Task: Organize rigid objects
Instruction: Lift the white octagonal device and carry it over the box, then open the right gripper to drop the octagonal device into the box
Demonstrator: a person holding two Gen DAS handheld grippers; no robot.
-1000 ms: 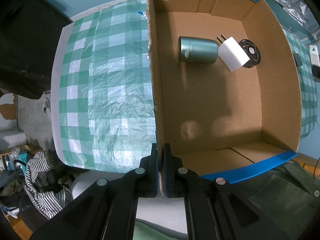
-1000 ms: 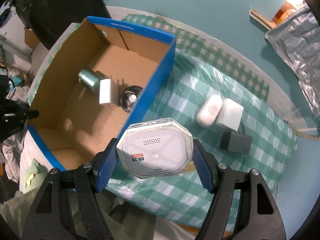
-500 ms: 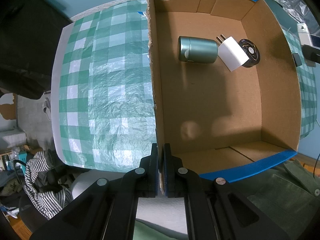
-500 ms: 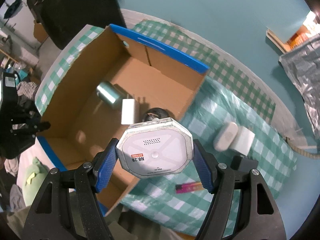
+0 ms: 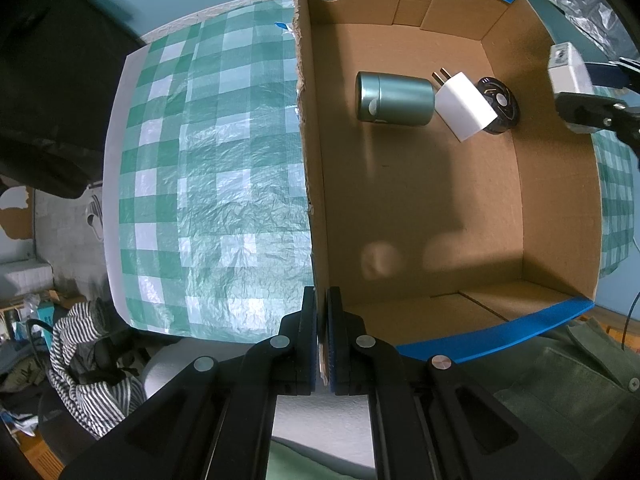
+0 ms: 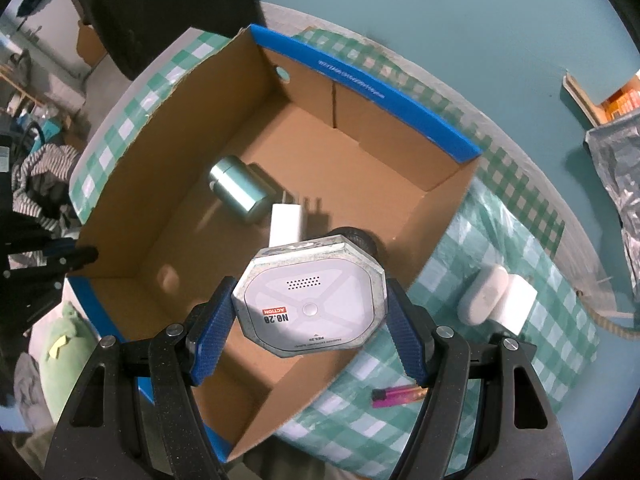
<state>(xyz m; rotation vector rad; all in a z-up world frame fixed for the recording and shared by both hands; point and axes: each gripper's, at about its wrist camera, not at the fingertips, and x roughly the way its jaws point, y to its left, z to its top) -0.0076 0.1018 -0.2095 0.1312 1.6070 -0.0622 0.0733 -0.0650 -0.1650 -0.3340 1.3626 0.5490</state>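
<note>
Left gripper [image 5: 322,336]: fingers clamped on the cardboard box [image 5: 556,200] near wall.
Right gripper [image 6: 308,314]: fingers hold octagonal white device [image 6: 310,308] above box, hiding most of black disc [image 6: 366,238].
Box floor: green canister [image 6: 238,192], white charger [image 6: 286,224].

I am working in a lived-in home room. My table [image 5: 208,160] wears a green-and-white checked plastic cloth [image 6: 516,240] over a teal floor [image 6: 460,24]. Beside it lie a heap of striped clothing [image 5: 80,356], a green plush toy [image 6: 60,360] and cluttered shelves [image 6: 24,92] along the wall.
</note>
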